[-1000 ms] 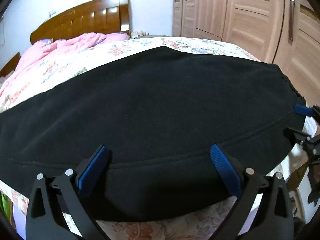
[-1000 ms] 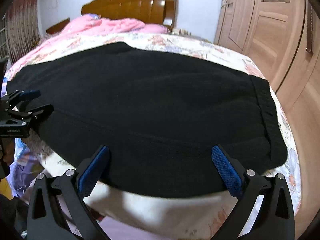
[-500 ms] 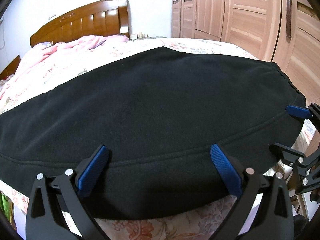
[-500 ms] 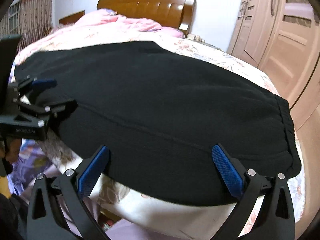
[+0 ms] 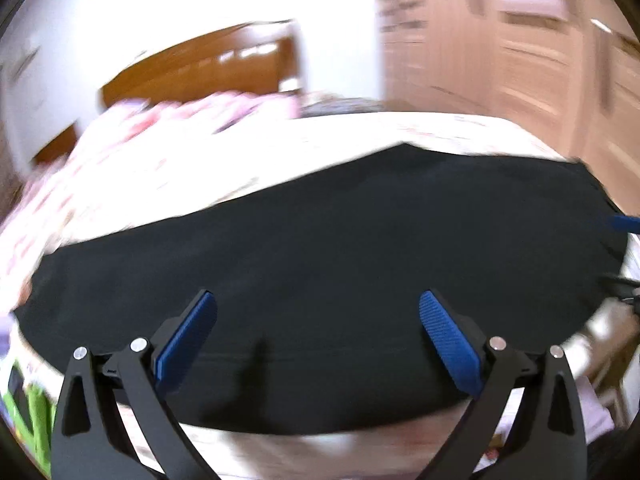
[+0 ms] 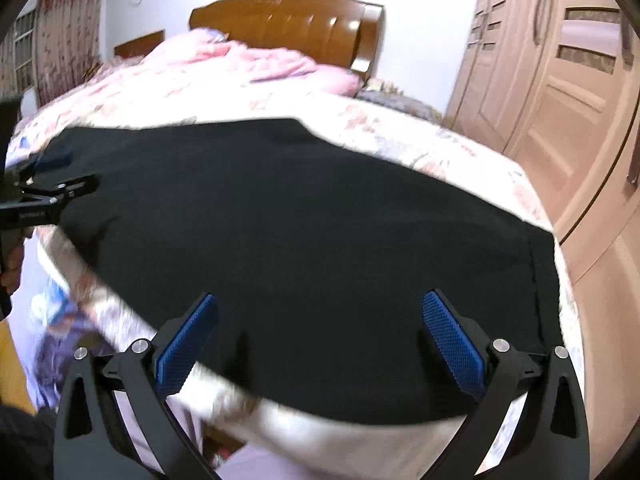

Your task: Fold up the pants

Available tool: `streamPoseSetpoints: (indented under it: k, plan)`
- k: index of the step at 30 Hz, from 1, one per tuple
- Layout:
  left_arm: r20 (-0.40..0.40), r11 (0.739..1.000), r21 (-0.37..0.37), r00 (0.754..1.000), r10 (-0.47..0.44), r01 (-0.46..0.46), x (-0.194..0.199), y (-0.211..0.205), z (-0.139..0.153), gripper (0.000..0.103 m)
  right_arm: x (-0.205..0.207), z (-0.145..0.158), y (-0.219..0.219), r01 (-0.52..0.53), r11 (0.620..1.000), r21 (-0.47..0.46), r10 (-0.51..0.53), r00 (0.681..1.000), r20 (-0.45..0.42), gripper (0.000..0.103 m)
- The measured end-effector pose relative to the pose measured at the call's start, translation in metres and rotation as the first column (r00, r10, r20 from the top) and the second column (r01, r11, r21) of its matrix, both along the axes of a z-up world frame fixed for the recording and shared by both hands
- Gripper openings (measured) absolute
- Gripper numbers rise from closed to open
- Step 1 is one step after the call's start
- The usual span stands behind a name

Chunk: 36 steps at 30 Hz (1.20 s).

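Black pants (image 5: 340, 248) lie flat across the foot of the bed, seen also in the right wrist view (image 6: 312, 240), with the ribbed waistband at the right end (image 6: 544, 292). My left gripper (image 5: 318, 332) is open and empty over the pants' near edge. My right gripper (image 6: 320, 334) is open and empty over the near edge by the waistband. Each gripper shows at the side of the other's view: the right one (image 5: 624, 256) and the left one (image 6: 52, 184). The left wrist view is blurred.
The bed has a floral sheet (image 6: 420, 140), a pink quilt (image 6: 248, 64) and a wooden headboard (image 6: 288, 20) at the far end. A wooden wardrobe (image 6: 568, 80) stands to the right. The bed's near edge (image 6: 360, 440) drops off just below the grippers.
Both grippers have drawn back and lifted, still open. The pants look smaller and more of the bed shows beyond them. The pants lie as before.
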<state>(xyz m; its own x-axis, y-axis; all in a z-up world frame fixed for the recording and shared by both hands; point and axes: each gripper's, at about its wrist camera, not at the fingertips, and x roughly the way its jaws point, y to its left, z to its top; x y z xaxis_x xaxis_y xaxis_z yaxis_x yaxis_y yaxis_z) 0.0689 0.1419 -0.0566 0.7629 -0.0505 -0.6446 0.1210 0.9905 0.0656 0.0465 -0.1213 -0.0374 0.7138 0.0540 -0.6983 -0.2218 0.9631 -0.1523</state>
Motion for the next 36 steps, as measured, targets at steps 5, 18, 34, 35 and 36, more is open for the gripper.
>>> streamPoseSetpoints:
  k: [5, 18, 34, 35, 36]
  plan:
    - [-0.165, 0.948, -0.168, 0.956, 0.243, -0.27, 0.024, 0.11, -0.028, 0.101, 0.025, -0.03, -0.007, 0.071, 0.997, 0.023, -0.068, 0.992, -0.109, 0.099]
    - [-0.146, 0.937, -0.158, 0.946, 0.289, -0.311, 0.109, 0.183, 0.02, 0.101, 0.064, 0.008, 0.028, -0.022, 0.998, 0.066, 0.026, 0.998, -0.057, 0.099]
    - [-0.193, 0.895, -0.225, 0.918, 0.346, -0.385, 0.15, 0.199, -0.033, 0.101, 0.221, -0.039, 0.238, -0.227, 0.972, -0.057, 0.205, 0.945, -0.254, 0.098]
    - [-0.195, 0.896, -0.225, 0.919, 0.342, -0.382, 0.151, 0.199, -0.034, 0.101, 0.227, -0.042, 0.24, -0.212, 0.975, -0.059, 0.191, 0.949, -0.249, 0.099]
    - [-0.194, 0.896, -0.227, 0.919, 0.343, -0.383, 0.151, 0.199, -0.034, 0.101, 0.232, -0.043, 0.234, -0.193, 0.981, -0.021, 0.184, 0.956, -0.23, 0.098]
